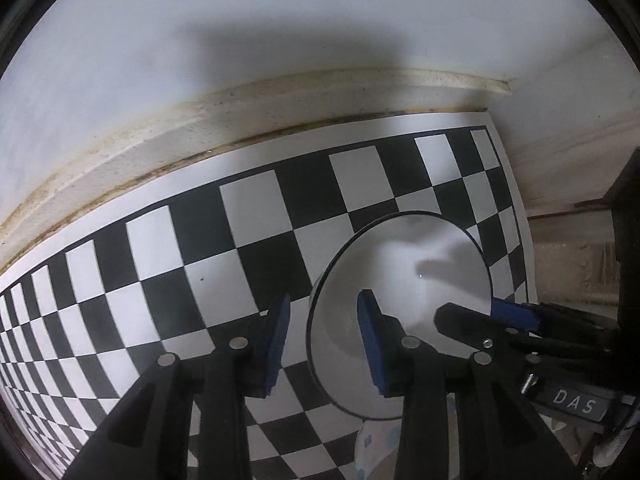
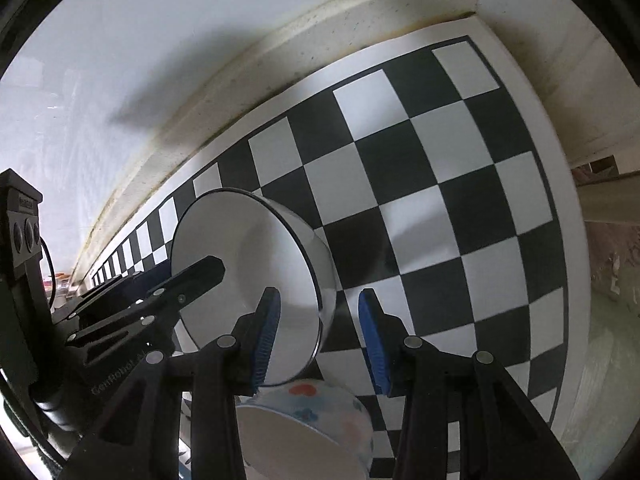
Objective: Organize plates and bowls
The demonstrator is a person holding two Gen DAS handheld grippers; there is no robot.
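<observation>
Straddling the rim, one inside and one outside, the fingers of the left gripper clench the left side of the white bowl. The right gripper brackets the opposite side the same way, though I cannot tell whether its fingers press. Taking it from two sides probably keeps the tilted bowl steady above the checkered sheet on the tabletop, near the far wall. It is plain glossy white with a thin dark rim. A patterned bowl sits just below its near edge, likely the stacking target.
</observation>
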